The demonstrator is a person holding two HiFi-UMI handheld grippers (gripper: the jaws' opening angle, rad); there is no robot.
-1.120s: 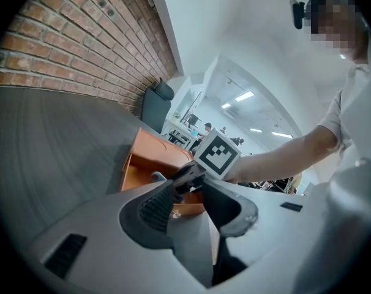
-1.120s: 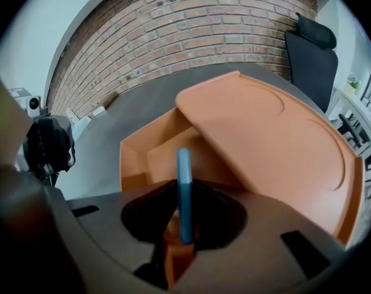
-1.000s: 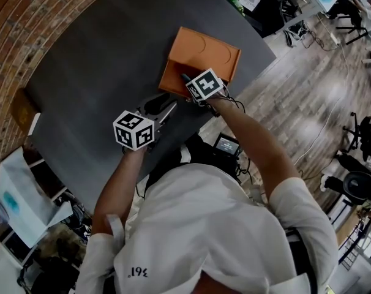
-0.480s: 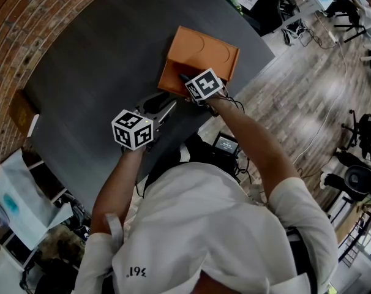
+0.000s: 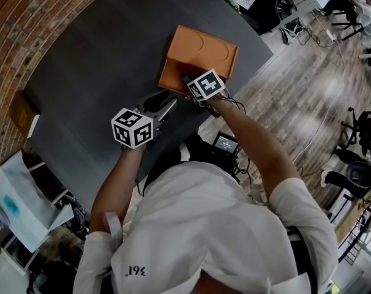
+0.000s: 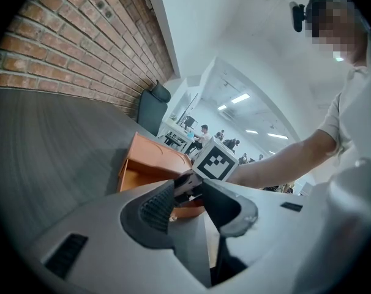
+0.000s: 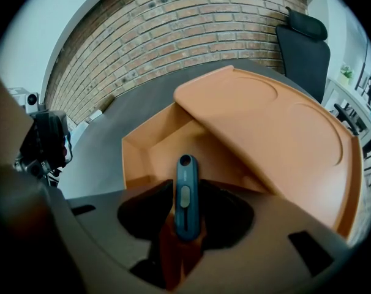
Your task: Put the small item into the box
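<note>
Evidently light and rigid, the small item [image 7: 186, 195], a slim blue bar with a hole at its far end and a slider on its face, is judged smooth enough to slip. Its long flat sides, near mid-length, are therefore taken as the best surfaces for gripping. It is shown between the jaws of the right tongs [image 5: 187, 79], which are opening, and it is poised at the open cavity of the orange box [image 7: 149, 152], whose lid is lifted part-way over it. The left tongs [image 6: 187, 187] are released and empty, held near the box above the grey worktop [image 5: 100, 54]. The item and the box's interior are disclosed only by the right gripper view. In the head view both are largely masked by the marker cube, though the overall layout of box, tongs and worktop is given there alone.
</note>
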